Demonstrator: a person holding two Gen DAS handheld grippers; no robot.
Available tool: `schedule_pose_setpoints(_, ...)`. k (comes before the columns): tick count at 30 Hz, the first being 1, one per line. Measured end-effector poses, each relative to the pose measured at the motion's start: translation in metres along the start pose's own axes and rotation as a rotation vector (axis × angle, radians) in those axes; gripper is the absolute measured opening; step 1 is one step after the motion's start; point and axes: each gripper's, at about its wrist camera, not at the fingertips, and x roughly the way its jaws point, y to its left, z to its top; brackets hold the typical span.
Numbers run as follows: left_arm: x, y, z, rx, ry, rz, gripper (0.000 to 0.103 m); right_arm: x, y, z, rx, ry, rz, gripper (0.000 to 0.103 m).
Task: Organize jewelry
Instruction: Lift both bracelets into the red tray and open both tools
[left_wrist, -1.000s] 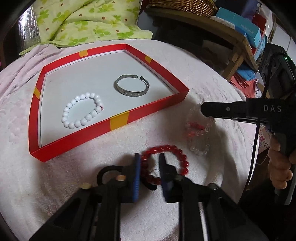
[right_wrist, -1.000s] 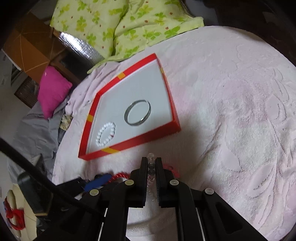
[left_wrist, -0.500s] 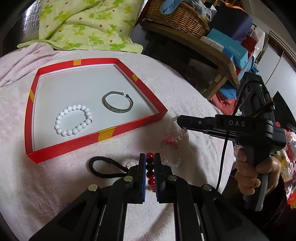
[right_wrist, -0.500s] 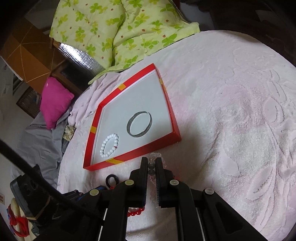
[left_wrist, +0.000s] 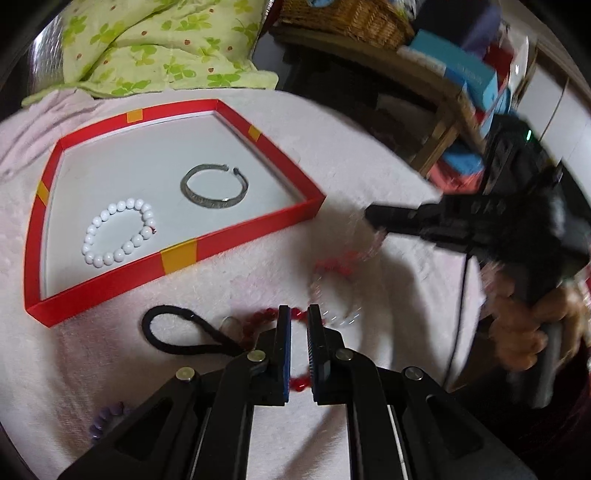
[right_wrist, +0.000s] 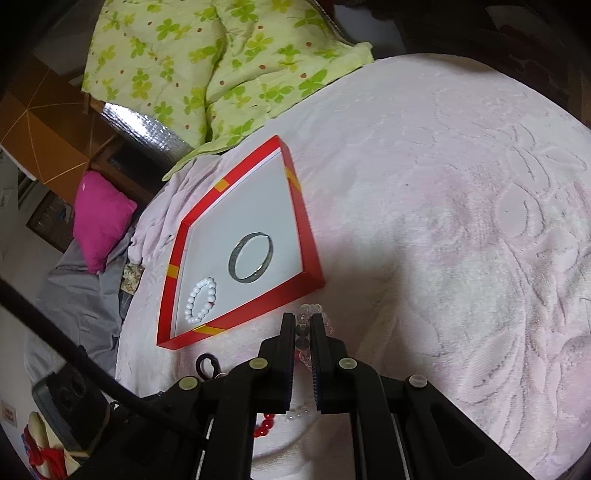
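Both tongs have lifted their catches off the pink blanket (right_wrist: 461, 184) since a second ago: the left tongs (left_wrist: 299, 314), whose jaws have just closed, pinch the red bead bracelet (left_wrist: 266, 319), and the right tongs (right_wrist: 303, 319) stay clamped on the clear bead bracelet (right_wrist: 308, 308). Ahead of both sits the red tray (left_wrist: 221, 240), already holding a white bead bracelet (left_wrist: 118, 232) and a silver bangle (left_wrist: 214, 186). Left of the left tongs, a black hair tie (left_wrist: 177, 334) and purple beads (left_wrist: 107, 419) appear unsorted.

Pale pink blanket (right_wrist: 461, 229) under red tray (left_wrist: 236, 242), black hair tie (left_wrist: 177, 334), green quilt (left_wrist: 147, 48).
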Motion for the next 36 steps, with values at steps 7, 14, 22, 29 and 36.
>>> schedule_pose_setpoints(7,-0.016,-0.007,-0.017,0.088,0.023,0.034,0.047,-0.003,-0.003,0.001,0.004,0.001,0.006,0.009)
schedule_pose_setpoints(14,-0.01,-0.006,-0.032,0.078,0.103,0.017,0.048,-0.002,-0.002,0.0,0.007,0.002,0.005,0.009)
schedule_pose_setpoints(22,0.011,-0.006,-0.013,-0.027,0.084,0.027,0.061,0.002,-0.001,-0.002,0.011,0.011,-0.006,0.009)
schedule_pose_setpoints(29,0.021,-0.009,-0.002,-0.043,0.024,0.064,0.044,0.001,-0.002,-0.002,0.011,0.013,0.005,0.009)
schedule_pose_setpoints(36,0.022,-0.005,0.001,-0.041,0.005,0.084,0.009,0.0,0.002,-0.002,0.004,0.011,0.018,0.009)
